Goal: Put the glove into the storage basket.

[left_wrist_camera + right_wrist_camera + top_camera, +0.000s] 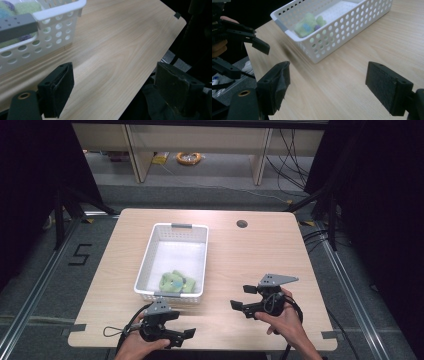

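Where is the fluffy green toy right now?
In the high view, the fluffy green toy lies inside the white perforated plastic basket, at its near end, left of the table's middle, just beyond the left gripper.

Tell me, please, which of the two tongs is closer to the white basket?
The left tongs, just below the basket's near rim; the right tongs sit farther off to its right.

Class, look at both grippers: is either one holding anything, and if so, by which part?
Nothing is held. The left gripper and right gripper are both open over the table; the green soft toy lies in the white basket.
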Demonstrator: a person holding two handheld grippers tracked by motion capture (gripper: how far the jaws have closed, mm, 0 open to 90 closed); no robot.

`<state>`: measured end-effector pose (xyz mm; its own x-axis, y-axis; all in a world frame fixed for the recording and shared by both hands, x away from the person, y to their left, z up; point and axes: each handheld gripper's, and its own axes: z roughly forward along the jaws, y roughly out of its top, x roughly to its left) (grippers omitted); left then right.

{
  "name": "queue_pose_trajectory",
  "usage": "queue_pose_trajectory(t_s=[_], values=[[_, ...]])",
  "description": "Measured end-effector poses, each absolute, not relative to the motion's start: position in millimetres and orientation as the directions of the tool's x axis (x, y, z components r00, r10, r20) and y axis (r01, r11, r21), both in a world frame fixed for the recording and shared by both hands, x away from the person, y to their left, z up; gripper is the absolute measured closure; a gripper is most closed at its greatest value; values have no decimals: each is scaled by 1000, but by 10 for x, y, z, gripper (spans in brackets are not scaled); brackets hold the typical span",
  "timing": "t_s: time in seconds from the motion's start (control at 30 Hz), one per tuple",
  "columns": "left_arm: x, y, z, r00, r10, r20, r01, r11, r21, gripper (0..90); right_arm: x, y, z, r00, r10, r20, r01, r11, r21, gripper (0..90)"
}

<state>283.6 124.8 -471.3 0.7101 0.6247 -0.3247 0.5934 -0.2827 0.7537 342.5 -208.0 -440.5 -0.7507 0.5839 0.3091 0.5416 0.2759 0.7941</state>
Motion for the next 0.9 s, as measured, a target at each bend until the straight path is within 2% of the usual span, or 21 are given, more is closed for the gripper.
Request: queue_pose_trajectory(t_s=[0.03, 0.13, 0.17, 0.23, 0.27, 0.3, 0.57, 0.9], values=[[2827, 1247, -4730, 715, 627, -308, 585, -296, 755, 157, 3435, -2099, -4420, -765, 581, 277, 518, 301, 800, 203], [2806, 1240, -4767, 714, 638, -288, 578, -305, 757, 157, 3409, -2096, -4486, -769, 572, 285, 516, 293, 805, 200], [2798, 1235, -4788, 708, 636, -307, 587, -289, 756, 157, 3422, -2106, -4507, -781, 560, 275, 504, 307, 807, 199], [2789, 1239, -4810, 713, 637, -291, 574, -293, 764, 157, 3382, -2103, -4549, -764, 567, 307, 537, 297, 789, 200], [2777, 1236, -4821, 710, 646, -280, 569, -291, 769, 157, 3399, -2117, -4577, -782, 563, 268, 501, 311, 808, 199], [2778, 1245, -4834, 717, 644, -267, 557, -299, 775, 157, 3384, -2119, -4592, -774, 563, 290, 522, 309, 795, 199], [2712, 1241, -4942, 706, 644, -296, 580, -284, 764, 157, 3301, -2137, -4717, -757, 575, 311, 558, 321, 765, 198], [2621, 1240, -5056, 692, 668, -275, 592, -307, 746, 157, 3168, -2152, -4806, -785, 565, 256, 519, 374, 769, 187]])
